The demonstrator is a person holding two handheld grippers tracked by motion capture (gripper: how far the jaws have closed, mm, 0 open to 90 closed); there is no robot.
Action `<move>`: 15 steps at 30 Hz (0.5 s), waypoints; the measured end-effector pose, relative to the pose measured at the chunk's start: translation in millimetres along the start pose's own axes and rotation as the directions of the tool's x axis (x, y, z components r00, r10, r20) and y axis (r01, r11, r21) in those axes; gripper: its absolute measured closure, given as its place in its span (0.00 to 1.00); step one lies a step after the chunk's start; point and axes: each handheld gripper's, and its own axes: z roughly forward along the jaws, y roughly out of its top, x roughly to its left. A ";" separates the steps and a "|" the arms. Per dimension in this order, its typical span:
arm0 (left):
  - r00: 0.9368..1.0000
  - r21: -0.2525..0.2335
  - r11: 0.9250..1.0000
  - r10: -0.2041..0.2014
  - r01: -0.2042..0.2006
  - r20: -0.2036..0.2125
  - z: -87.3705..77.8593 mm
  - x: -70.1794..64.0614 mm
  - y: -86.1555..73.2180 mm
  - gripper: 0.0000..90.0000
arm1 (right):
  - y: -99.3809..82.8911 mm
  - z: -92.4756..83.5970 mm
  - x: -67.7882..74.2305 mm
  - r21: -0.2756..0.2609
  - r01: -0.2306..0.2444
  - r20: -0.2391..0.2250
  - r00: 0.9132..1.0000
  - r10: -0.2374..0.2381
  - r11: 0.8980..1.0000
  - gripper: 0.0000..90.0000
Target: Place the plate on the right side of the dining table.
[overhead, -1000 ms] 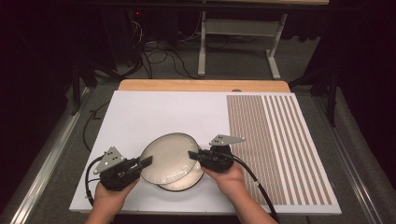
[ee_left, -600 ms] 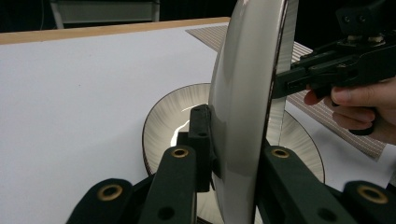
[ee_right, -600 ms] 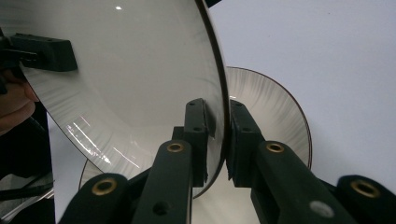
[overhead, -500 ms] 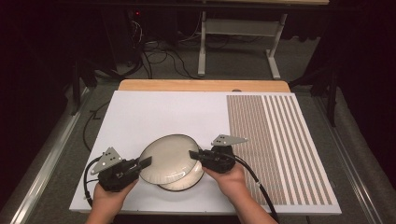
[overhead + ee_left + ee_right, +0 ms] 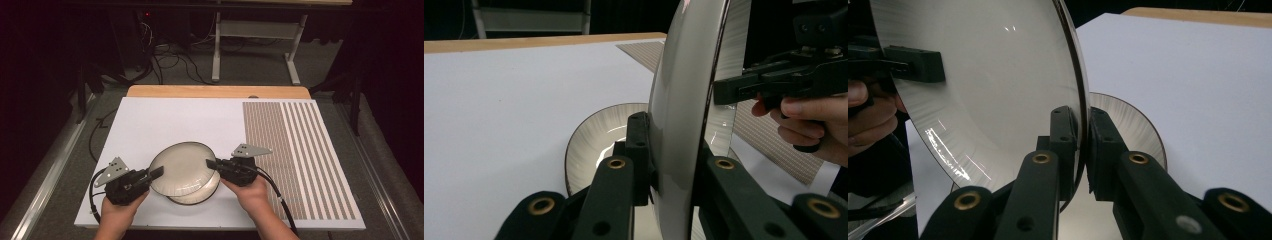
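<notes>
The upper plate (image 5: 182, 167) is held just above a 2nd plate (image 5: 200, 196), which lies on the white sheet (image 5: 165, 120) covering the counter (image 5: 215, 91) and peeks out beneath it on the near right side. The sheet's right part carries a panel of brown stripes (image 5: 295, 150). In the high view the upper plate sits near the front of the sheet, left of the stripes, between the 2 grippers.

The left gripper (image 5: 150, 175) pinches the upper plate's left rim; in the left gripper view its jaws press on either face of the rim (image 5: 674, 170), with the lower plate (image 5: 596, 145) flat on the sheet beyond. The right gripper (image 5: 212, 164) pinches the opposite rim, its jaws closed on the plate edge (image 5: 1080, 150) in the right gripper view. A hand (image 5: 252, 192) holds the right gripper, another hand (image 5: 117, 212) the left.
</notes>
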 end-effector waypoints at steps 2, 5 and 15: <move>1.000 -0.001 1.000 0.004 -0.004 0.001 1.2 -0.9 1.0 0.89 | 1.4 -4.8 0.5 -0.009 0.003 0.005 1.000 -0.003 1.000 0.96; 1.000 -0.008 1.000 -0.003 0.003 -0.006 3.2 -3.4 2.3 0.89 | 2.9 -12.1 0.9 -0.018 0.009 0.008 1.000 -0.009 1.000 0.97; 1.000 -0.021 1.000 -0.018 0.018 0.017 11.4 -12.1 5.6 0.90 | 4.4 -32.2 -0.4 -0.036 0.005 0.038 0.999 -0.004 0.999 0.97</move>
